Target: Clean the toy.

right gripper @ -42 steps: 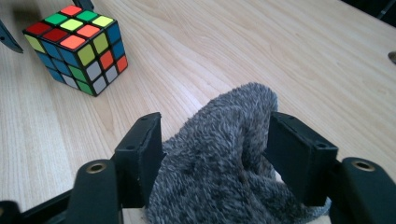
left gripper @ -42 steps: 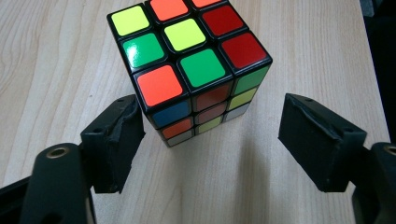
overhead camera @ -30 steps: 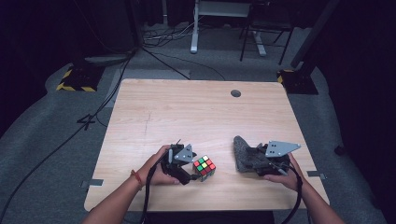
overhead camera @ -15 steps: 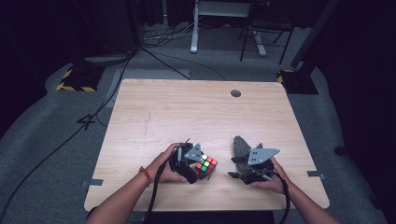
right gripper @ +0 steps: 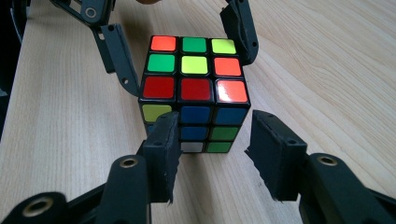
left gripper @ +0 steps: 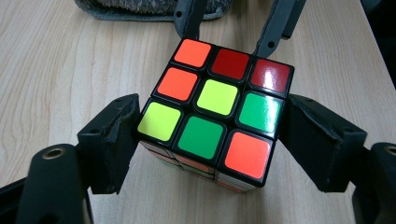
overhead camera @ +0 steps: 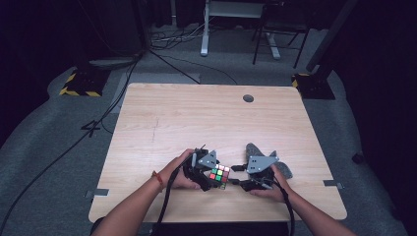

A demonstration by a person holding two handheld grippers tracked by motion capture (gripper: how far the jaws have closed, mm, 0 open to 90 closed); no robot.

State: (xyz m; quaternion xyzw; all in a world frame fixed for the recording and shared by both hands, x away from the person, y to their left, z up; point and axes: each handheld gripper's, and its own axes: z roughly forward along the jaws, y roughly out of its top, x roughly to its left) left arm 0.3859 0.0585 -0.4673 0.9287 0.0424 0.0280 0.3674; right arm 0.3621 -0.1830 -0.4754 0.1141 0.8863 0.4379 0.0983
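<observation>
1. Both grippers met at the cube point(overhead camera: 219, 176) near the table's point(overhead camera: 196, 113) front edge, in the high view: the left gripper point(overhead camera: 212, 178) came from the cube's left and the right gripper point(overhead camera: 235, 176) from its right.
2. Seen in the left gripper view, the left gripper point(left gripper: 212, 140) had its jaws on either side of the cube point(left gripper: 215, 112). The pads lay against the cube's two opposite faces, gripping it, and its jaws had just been closing.
3. The right gripper point(right gripper: 212, 154) was not yet clamped. Its own view showed its two black jaws standing apart just in front of the cube's point(right gripper: 194, 88) near face, one on each side of the lower blue and green squares. They had just been closing, with no thing pressed between them.
4. The cube sat on the wooden table point(left gripper: 56, 79), scrambled; its top face showed orange, red, yellow and green squares.
5. A grey felt-like cloth point(overhead camera: 255, 150) lay on the table just behind the right gripper. Its edge also appeared at the top of the left gripper view point(left gripper: 140, 9).
6. Both of the person's hands, the left hand point(overhead camera: 179, 169) and the right hand point(overhead camera: 273, 187), held the gripper bodies low over the tabletop.
</observation>
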